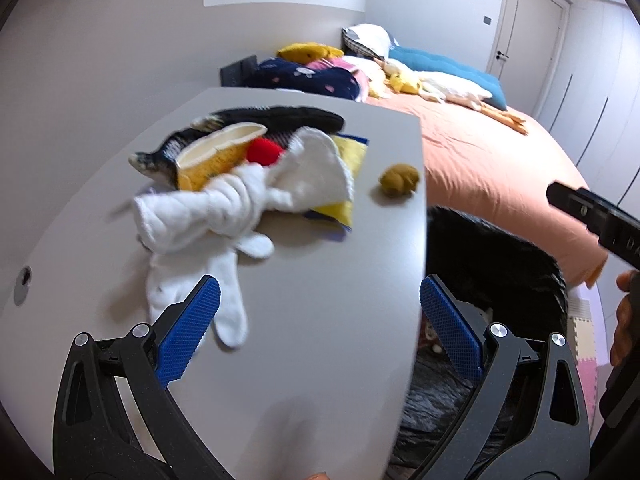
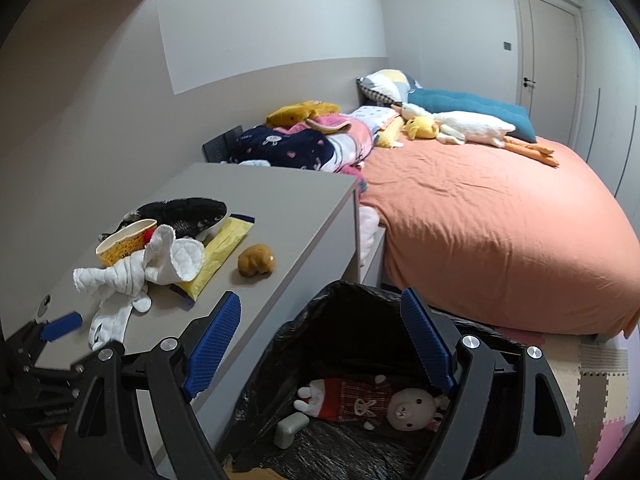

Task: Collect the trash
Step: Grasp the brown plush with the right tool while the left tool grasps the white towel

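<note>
Both grippers carry nothing. The left gripper (image 1: pixel 320 316) hangs over the near part of the grey desk (image 1: pixel 320 360), jaws spread wide, nothing between the blue pads (image 1: pixel 188 336). Just ahead of its left finger lies the white cloth bundle (image 1: pixel 208 216), one loose end trailing toward that pad; beyond it the rest of the pile: yellow paper cup (image 1: pixel 216 156) on its side, yellow wrapper (image 1: pixel 348 156), a red thing wedged between, a dark fabric item (image 1: pixel 276 118) at the back. Ahead and to its right, alone near the desk edge, a small brown lump (image 1: pixel 400 179). The right gripper (image 2: pixel 320 344) is likewise wide open and empty, held above the mouth of the black bag-lined bin (image 2: pixel 304 320), which stands below and right of the left gripper, tight against the desk's side, likely so items can go straight off the edge into it. Inside the bin, under the right gripper: a plush doll in red (image 2: pixel 360 400) and a small grey block (image 2: pixel 289 430). Judgement: the pile remains uncollected; the cloth is the nearest pick for the left.
</note>
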The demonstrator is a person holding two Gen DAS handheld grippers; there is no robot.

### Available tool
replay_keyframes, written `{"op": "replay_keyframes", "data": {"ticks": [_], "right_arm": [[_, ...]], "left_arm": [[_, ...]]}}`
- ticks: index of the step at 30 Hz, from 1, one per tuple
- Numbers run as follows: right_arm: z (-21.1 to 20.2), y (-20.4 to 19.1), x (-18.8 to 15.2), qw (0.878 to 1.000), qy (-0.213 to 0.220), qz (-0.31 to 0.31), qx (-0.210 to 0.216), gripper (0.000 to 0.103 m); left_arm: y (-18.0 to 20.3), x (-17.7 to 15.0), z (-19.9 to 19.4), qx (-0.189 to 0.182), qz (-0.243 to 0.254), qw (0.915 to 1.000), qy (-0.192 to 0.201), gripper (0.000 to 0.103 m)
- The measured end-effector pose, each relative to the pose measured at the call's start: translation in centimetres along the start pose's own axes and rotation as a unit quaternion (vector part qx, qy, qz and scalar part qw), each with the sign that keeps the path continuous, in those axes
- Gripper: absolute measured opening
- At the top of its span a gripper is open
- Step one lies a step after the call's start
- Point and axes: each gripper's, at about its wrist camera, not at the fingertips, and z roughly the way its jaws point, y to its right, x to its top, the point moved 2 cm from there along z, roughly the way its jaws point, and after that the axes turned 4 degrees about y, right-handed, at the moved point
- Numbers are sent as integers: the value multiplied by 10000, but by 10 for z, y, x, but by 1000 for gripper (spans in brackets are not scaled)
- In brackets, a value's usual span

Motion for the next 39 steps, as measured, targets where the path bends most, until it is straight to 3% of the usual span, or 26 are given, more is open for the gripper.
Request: {"op": "replay_keyframes", "data": {"ticks": [7,19,26,37,39], "right_arm": [[25,-14,5,9998,-139,-43,137,82],[84,-36,13,9988,-389,-112,290,82],[125,-51,14,9969,-629,-260,382,69],[158,-65,13,9952,-783,-384,435,63],[164,-67,12,9947,-827,-429,445,56]], "left_arm": [[-21,19,8,457,152,9987,189,93],[-52,35,52,804,102,9967,-96,91],[-70,35,77,848,-69,9956,-402,91],[-83,36,101,739,-40,9957,-552,91],[-86,38,105,684,-93,9962,-533,84]]}}
